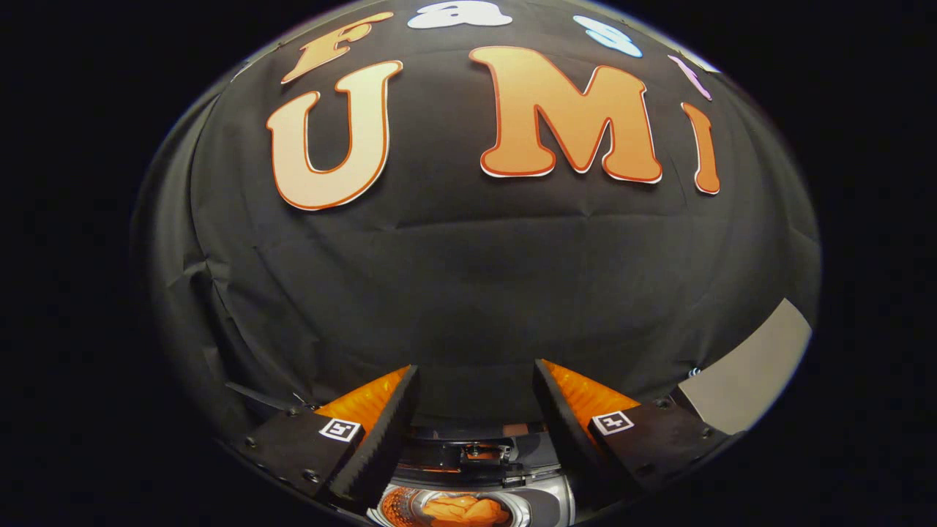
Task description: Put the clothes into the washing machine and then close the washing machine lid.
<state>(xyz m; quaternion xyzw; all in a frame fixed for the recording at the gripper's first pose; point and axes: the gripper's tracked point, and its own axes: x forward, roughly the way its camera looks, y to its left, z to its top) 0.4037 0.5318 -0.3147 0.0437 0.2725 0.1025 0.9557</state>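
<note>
My gripper (476,377) is open, its two black ridged fingers (399,413) with orange backs spread wide and nothing between them. It is raised and faces the booth's black cloth wall. Below and between the finger bases I see the top of the washing machine (479,457), with a dark lid or rim edge. Under that edge a shiny round drum opening (454,509) holds orange clothes (468,510). Whether the lid stands open or lies shut I cannot tell from this sliver.
The black cloth wall (468,293) spans everything ahead of the fingers. A pale grey flat panel (754,369) juts in beyond the right finger, low on the wall.
</note>
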